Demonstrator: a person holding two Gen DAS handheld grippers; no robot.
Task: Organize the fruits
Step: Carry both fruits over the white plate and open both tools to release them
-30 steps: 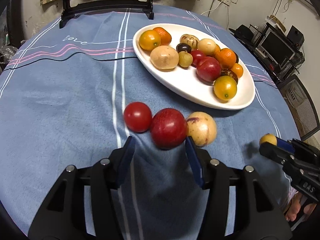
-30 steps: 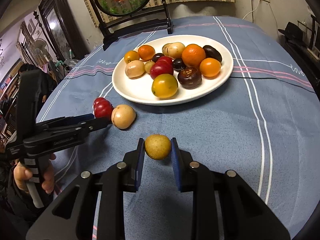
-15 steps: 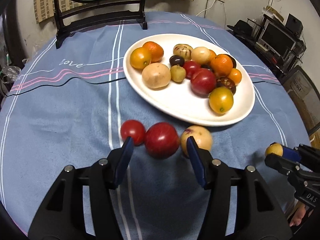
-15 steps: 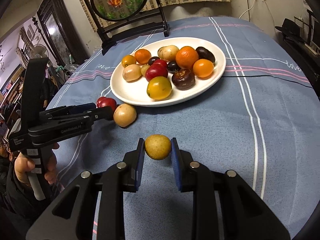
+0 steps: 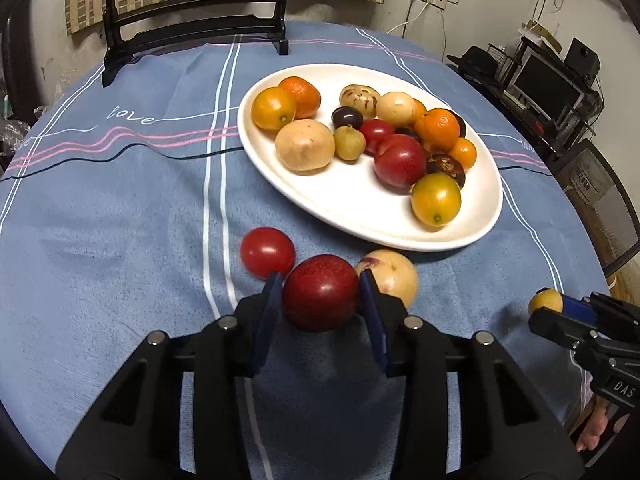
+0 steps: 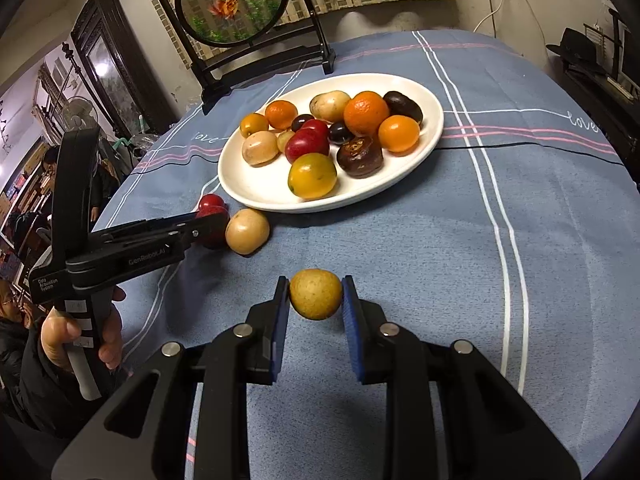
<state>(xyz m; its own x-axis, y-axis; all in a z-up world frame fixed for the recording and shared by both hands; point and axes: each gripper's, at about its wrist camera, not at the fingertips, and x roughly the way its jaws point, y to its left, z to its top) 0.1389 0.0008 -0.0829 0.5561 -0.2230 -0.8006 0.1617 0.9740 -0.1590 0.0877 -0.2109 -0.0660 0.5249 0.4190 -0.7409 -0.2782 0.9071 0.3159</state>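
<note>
Change: the left gripper (image 5: pixel 320 300) has closed in since a second ago; its blue pads, then wide apart short of the fruit, now sit against both sides of the dark red plum (image 5: pixel 321 298).
Surface: a round table under a blue cloth (image 5: pixel 120 220) with white and pink stripes and the word "love" stitched in white.
Room: a black stand with a round goldfish panel (image 6: pixel 236 0) stands at the far edge of the table; a striped hanging covers the wall behind it; a monitor (image 5: pixel 548 84) sits on a rack off to the right of the left gripper.
Plate: a white oval plate (image 5: pixel 348 208) lies ahead of both grippers, heaped with oranges, yellow, red, tan and dark fruit.
Left gripper: clenched on the plum, which fills the gap between the pads; whether the plum is clear of the cloth cannot be told.
Beside the left gripper: a red tomato (image 5: pixel 267 252) just past the left pad, touching the plum; a pale tan fruit (image 5: pixel 394 276) just behind the right pad.
Right gripper (image 6: pixel 316 300): narrowed onto a small yellow-brown fruit (image 6: pixel 316 294), both pads touching its sides, held above the cloth on the near side of the plate.
Hand (image 6: pixel 80 332): the person's left hand grips the left gripper's handle, seen at the left of the right wrist view.
</note>
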